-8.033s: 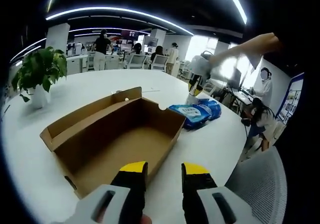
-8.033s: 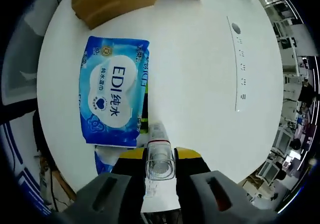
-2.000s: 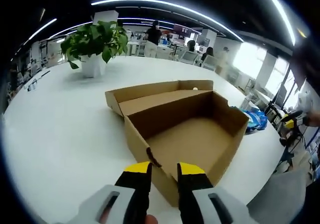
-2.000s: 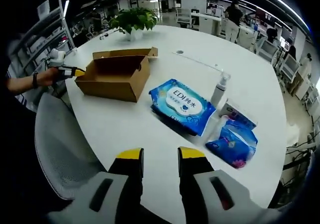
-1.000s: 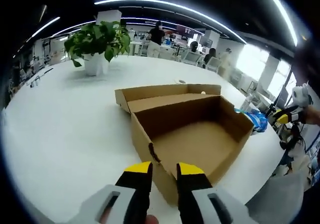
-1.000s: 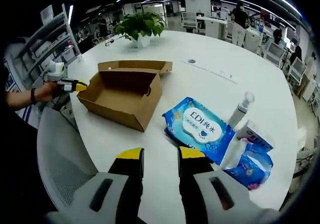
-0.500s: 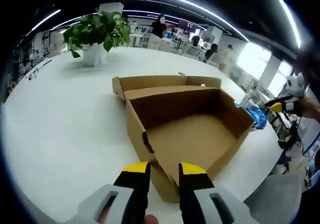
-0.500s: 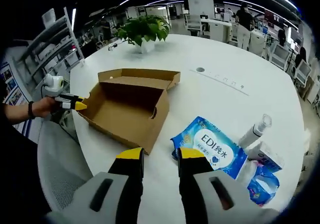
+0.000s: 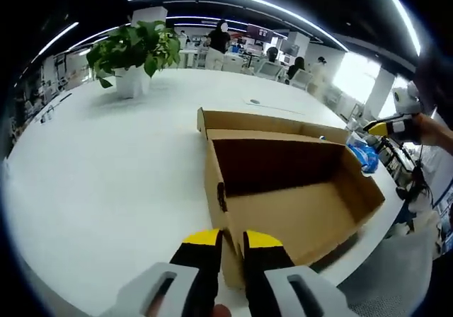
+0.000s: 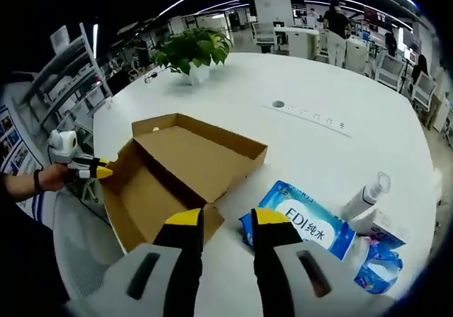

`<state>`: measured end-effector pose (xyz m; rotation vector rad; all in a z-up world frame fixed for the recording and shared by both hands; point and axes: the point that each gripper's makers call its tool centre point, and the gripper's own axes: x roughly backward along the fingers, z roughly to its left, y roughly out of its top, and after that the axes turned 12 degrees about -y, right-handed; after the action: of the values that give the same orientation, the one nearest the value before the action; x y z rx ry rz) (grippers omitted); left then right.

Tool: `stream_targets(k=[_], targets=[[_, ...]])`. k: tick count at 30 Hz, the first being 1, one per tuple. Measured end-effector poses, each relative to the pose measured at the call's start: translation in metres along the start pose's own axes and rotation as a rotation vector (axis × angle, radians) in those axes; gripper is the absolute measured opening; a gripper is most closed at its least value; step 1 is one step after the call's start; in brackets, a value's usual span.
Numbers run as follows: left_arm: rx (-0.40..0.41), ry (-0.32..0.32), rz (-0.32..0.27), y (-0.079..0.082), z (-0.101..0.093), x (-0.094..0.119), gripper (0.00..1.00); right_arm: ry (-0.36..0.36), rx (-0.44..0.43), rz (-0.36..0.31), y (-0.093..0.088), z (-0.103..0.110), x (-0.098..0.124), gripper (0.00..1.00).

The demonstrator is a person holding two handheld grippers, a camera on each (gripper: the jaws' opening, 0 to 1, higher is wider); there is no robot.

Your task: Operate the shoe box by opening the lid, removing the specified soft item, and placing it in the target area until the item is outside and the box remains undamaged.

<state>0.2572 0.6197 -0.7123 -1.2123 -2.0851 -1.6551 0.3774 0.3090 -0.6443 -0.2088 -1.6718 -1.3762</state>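
Note:
The open cardboard shoe box (image 9: 297, 211) sits on the white round table (image 9: 106, 161) with nothing inside, its lid folded back flat. My left gripper (image 9: 231, 238) is shut on the box's near wall at a corner. In the right gripper view the left gripper (image 10: 99, 170), held by a hand, pinches the box (image 10: 152, 189) at its left corner. My right gripper (image 10: 228, 218) is open, its jaws on either side of the box's near corner. A blue wet-wipes pack (image 10: 304, 221) lies on the table right of the box. The right gripper (image 9: 375, 127) hovers beyond the box's far end.
A spray bottle (image 10: 364, 193), a small white box (image 10: 375, 225) and a small blue pack (image 10: 375, 267) lie beside the wipes. A potted plant (image 10: 192, 48) stands at the table's far side. A grey mesh chair (image 10: 78, 260) is at the table's edge. People stand among desks behind.
The left jaws have closed on the box's near wall and the box has swung round on the table. The right gripper has come closer, over the box's corner.

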Motion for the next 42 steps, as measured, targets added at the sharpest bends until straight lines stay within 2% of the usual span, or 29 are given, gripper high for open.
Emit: stream_targets(k=[5,11,23,36,42], targets=[[0.006,0.001,-0.004,0.000,0.000,0.000,0.11,-0.022,-0.005,0.014,0.002,-0.003,-0.012,0.25],[0.006,-0.009,-0.001,-0.001,0.000,0.001,0.11,-0.028,-0.031,0.018,0.012,-0.008,-0.026,0.25],[0.025,-0.023,-0.005,-0.001,0.001,0.001,0.11,-0.019,-0.139,0.029,0.030,-0.007,-0.070,0.25],[0.044,-0.024,-0.007,-0.001,0.004,0.000,0.11,-0.056,-0.213,0.105,0.026,-0.013,-0.114,0.24],[0.054,-0.018,-0.006,-0.001,0.005,-0.001,0.11,-0.075,-0.216,0.137,0.022,-0.008,-0.124,0.24]])
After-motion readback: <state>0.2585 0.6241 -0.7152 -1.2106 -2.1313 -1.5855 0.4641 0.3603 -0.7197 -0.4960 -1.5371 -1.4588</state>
